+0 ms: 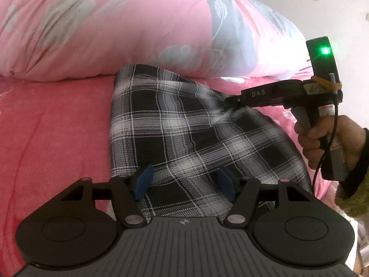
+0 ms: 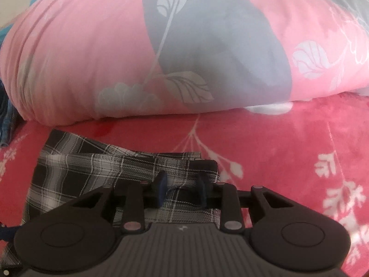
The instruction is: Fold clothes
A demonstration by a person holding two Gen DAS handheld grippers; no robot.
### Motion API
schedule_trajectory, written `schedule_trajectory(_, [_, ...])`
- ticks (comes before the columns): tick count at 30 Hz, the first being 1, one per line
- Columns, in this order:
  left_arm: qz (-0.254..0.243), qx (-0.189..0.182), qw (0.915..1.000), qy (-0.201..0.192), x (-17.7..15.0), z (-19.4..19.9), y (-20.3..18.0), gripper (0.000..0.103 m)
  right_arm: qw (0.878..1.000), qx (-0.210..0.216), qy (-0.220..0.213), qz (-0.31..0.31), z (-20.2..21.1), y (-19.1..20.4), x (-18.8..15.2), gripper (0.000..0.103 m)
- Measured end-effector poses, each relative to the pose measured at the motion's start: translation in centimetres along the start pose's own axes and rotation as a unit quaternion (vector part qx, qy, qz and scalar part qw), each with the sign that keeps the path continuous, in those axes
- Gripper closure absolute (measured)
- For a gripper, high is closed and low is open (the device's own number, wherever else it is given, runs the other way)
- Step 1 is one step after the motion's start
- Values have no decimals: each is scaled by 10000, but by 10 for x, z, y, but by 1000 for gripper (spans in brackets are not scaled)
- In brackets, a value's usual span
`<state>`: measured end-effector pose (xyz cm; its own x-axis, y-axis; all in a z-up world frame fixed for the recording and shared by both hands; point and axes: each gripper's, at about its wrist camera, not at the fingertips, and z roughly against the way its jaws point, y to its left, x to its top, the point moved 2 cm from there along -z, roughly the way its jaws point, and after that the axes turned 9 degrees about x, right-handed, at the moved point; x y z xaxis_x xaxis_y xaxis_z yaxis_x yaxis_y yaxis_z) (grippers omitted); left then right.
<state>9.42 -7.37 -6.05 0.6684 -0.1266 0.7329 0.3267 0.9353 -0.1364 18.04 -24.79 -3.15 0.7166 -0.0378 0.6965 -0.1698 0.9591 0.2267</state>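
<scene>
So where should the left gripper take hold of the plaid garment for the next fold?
Probably the near left corner of the plaid garment, coming in from the left over the pink bedcover. That long left edge lies straight and flat with clear bedcover beside it, while the right gripper is at the bunched far right edge. The left gripper hangs open over the near end.

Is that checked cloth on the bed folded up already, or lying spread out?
Partly folded. The plaid garment has layers doubled over with check lines crossing at angles, and a straight folded edge on its left. It is not a neat finished stack yet.
</scene>
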Motion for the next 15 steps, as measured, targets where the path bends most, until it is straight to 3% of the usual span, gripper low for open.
schedule_trajectory(4, [-131,154,9998,62,1,1,-5,37,10000,2,-17,13,6,-1,4,72])
schedule_trajectory(11, [-181,263,9993,196,4,-1,-8,36,9980,32,-614,146,60,15,-2,71])
schedule_trajectory(15, [-195,332,9989,256,8,-6,-12,36,9971,243,-697,176,79,24,-16,71])
